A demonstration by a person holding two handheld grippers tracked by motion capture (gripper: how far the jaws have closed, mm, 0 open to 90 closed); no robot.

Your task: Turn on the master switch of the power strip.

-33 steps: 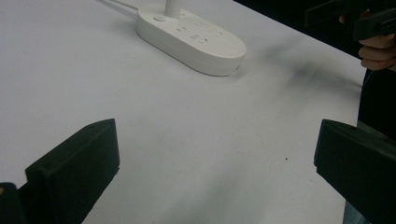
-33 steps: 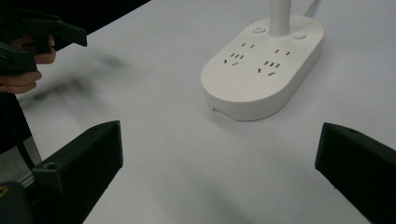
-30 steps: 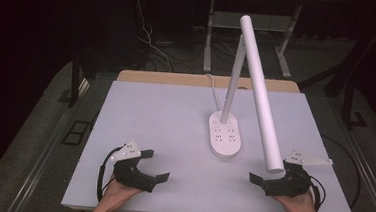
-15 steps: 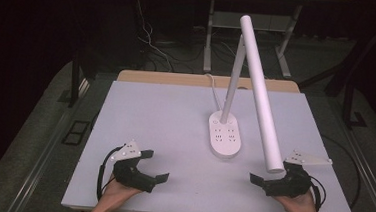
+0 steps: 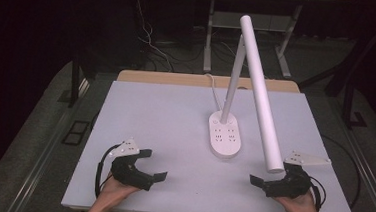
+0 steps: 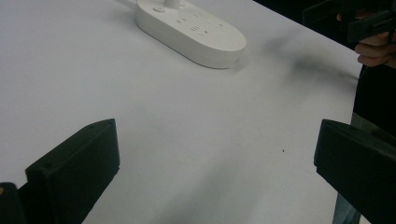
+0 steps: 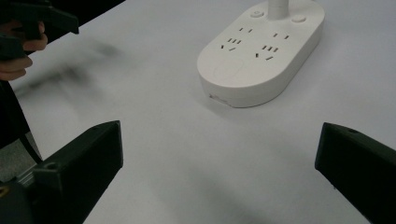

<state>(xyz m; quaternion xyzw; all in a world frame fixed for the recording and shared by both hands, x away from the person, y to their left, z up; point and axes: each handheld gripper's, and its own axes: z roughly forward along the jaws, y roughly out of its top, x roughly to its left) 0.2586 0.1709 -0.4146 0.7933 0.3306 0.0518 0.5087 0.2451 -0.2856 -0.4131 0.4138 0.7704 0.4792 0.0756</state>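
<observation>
The white desk lamp [image 5: 225, 133] stands mid-bench on its oval socket base, long light bar slanting down toward the near right, its tip just above the right gripper [image 5: 266, 181], the nearer one, fingers wide open and empty, like the left gripper [image 5: 152, 167] farther off.

The lamp base [image 7: 261, 60] looks smooth white plastic with slight sheen; the table [image 5: 165, 119] is matt.

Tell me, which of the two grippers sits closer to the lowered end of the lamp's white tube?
The right gripper. The tube's lower end hangs just above it, while the left gripper rests on the table's opposite side, beyond the lamp base.
</observation>
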